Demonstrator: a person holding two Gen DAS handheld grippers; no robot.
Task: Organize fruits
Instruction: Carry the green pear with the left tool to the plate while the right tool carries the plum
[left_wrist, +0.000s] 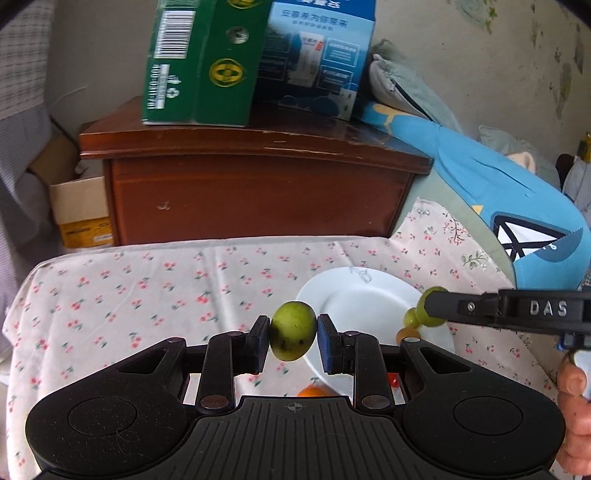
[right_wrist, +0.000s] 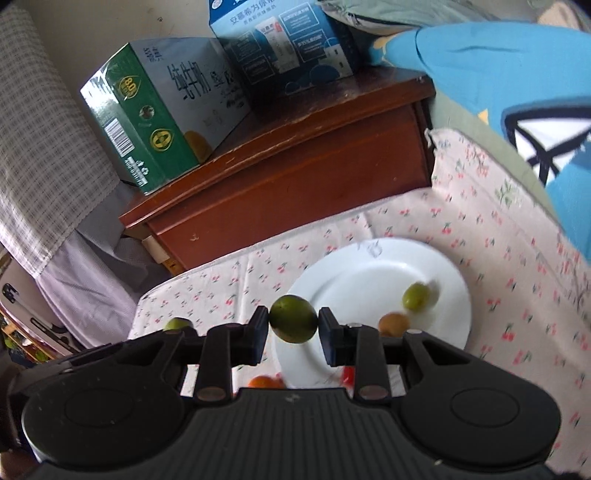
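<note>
Green fruit fills both claws: the left gripper (left_wrist: 293, 334) pinches one green fruit (left_wrist: 293, 331) between its pads, and the right gripper (right_wrist: 293, 326) pinches a second green fruit (right_wrist: 293, 324) the same way, both clear of the cloth. Just beyond and to the right of each claw lies a white plate (right_wrist: 354, 280) holding one green fruit and one brown fruit (right_wrist: 394, 324). Below the claws an orange fruit (right_wrist: 265, 381) lies off the plate's near rim. Bare cherry-print cloth (left_wrist: 129, 288) spreads leftward to the table edge.
</note>
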